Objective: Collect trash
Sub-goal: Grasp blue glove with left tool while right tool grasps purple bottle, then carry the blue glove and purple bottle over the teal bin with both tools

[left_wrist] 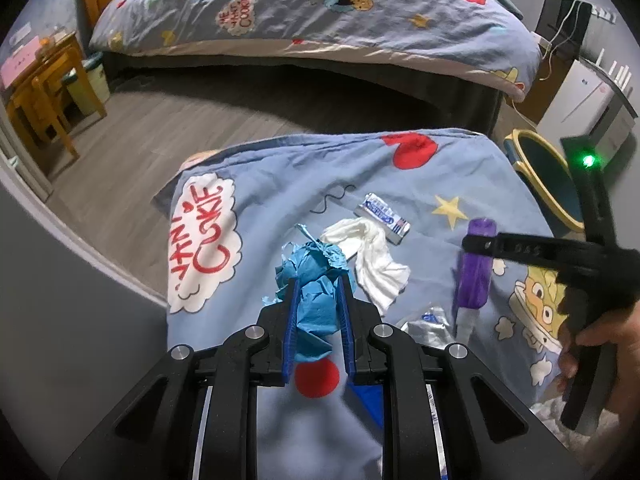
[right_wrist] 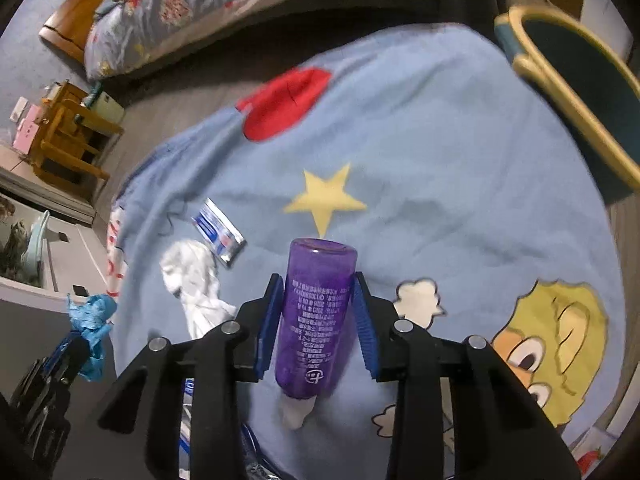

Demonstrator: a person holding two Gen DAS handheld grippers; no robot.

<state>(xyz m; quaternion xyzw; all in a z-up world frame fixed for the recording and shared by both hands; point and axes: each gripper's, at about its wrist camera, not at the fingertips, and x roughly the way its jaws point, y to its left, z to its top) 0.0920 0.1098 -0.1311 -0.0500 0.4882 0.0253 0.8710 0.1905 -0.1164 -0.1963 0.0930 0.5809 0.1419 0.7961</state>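
My left gripper [left_wrist: 318, 280] is shut on a crumpled blue paper wad [left_wrist: 312, 260], held just above the blue cartoon blanket [left_wrist: 280, 200]. In the right wrist view that wad [right_wrist: 90, 312] shows at the lower left. A purple bottle [right_wrist: 316, 300] lies on the blanket with its white cap toward the camera, and my right gripper [right_wrist: 317, 278] has both blue pads against its sides. The left wrist view shows the bottle [left_wrist: 474, 280] too, with one right finger across it. A white tissue [left_wrist: 372, 264] and a silver-blue wrapper [left_wrist: 384, 216] lie between the two grippers.
A teal bin with a yellow rim [left_wrist: 548, 176] stands just past the blanket's right edge. A clear plastic wrapper [left_wrist: 428, 320] lies near the bottle's cap. A hand [left_wrist: 600, 344] holds the right gripper. Beyond are grey floor, a bed [left_wrist: 320, 12] and a wooden desk [left_wrist: 48, 80].
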